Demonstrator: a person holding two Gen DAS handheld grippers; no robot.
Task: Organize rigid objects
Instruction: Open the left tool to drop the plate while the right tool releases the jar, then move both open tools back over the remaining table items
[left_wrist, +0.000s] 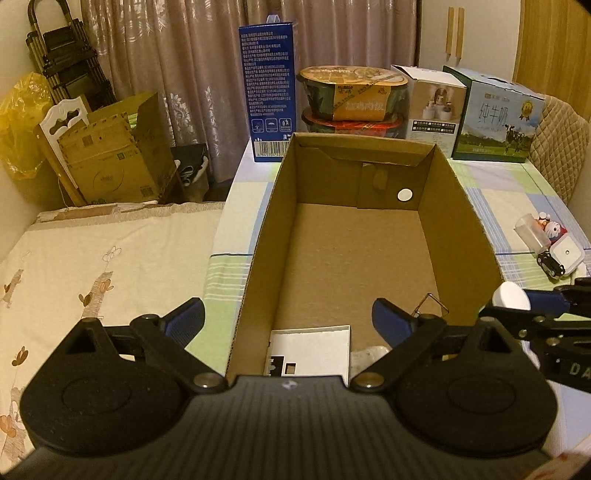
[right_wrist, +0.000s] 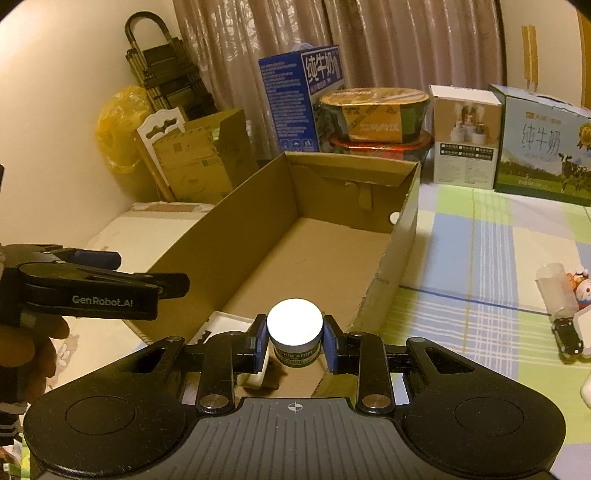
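An open brown cardboard box (left_wrist: 476, 229) (right_wrist: 402, 236) stands on the checked tablecloth. Inside at its near end lie a flat white box (left_wrist: 314, 349), a small crumpled white thing (left_wrist: 367, 356) and a thin wire clip (left_wrist: 434, 304). My right gripper (right_wrist: 295, 343) is shut on a small white-lidded salve jar (right_wrist: 294, 332), holding it over the box's near right corner. The jar also shows at the right of the left wrist view (left_wrist: 511, 295). My left gripper (left_wrist: 288, 319) is open and empty over the box's near end; it appears from the side in the right wrist view (right_wrist: 147, 273).
Beyond the box stand a blue milk carton (left_wrist: 269, 92), stacked noodle bowls (left_wrist: 352, 98), a white box (left_wrist: 432, 107) and a green milk case (left_wrist: 496, 118). A clear tube, a toy figure (right_wrist: 581, 286), a toy car (right_wrist: 567, 334) and a white case lie right. A bed (left_wrist: 92, 266) lies left.
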